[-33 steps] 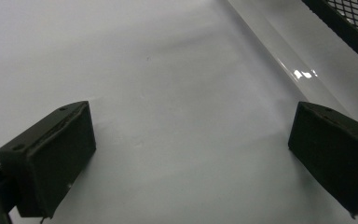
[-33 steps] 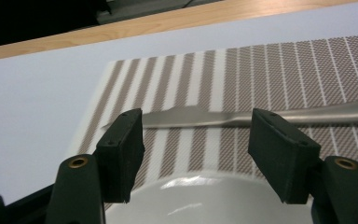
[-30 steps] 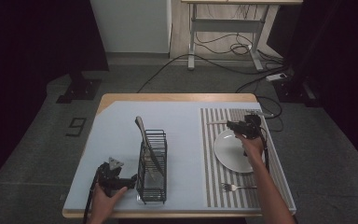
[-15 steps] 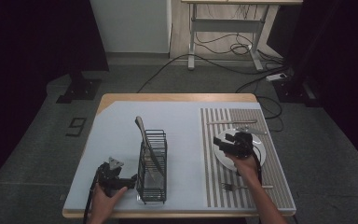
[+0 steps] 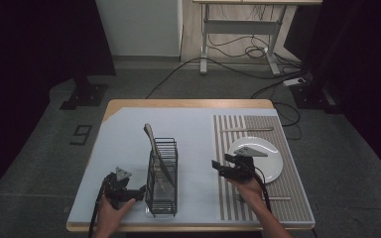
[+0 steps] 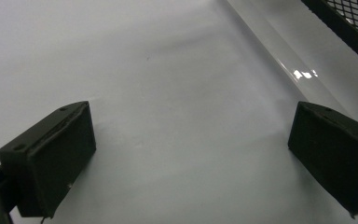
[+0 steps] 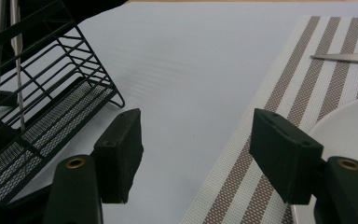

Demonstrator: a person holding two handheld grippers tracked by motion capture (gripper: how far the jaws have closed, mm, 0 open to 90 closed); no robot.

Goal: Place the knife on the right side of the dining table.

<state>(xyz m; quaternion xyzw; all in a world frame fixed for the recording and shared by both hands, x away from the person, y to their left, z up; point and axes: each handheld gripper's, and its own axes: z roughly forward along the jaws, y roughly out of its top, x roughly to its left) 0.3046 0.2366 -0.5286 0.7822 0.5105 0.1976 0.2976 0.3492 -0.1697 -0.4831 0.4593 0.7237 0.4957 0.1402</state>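
1. the counter [image 5: 129, 129] carries a pale blue sheet on the left and middle, and a striped placemat [image 5: 297, 198] covers its right side.
2. a black wire rack [image 5: 162, 176] stands upright on the blue sheet, between the two hands, with a utensil [image 5: 154, 146] leaning in it, its handle poking up and away from me.
3. a white plate [image 5: 270, 161] sits on the placemat; a knife [image 5: 247, 129] lies beyond it and a fork [image 5: 278, 198] lies on the near side.
4. the right tool [image 5: 221, 167] hovers over the left edge of the placemat, just beside the plate's left rim and pointing toward the rack; in the right gripper view its jaws stand released, with only bare mat and sheet between them.
5. the left tool [image 5: 139, 191] rests low at the near left, its tips just beside the rack's base; in the left gripper view its jaws are spread wide and released over the bare sheet.
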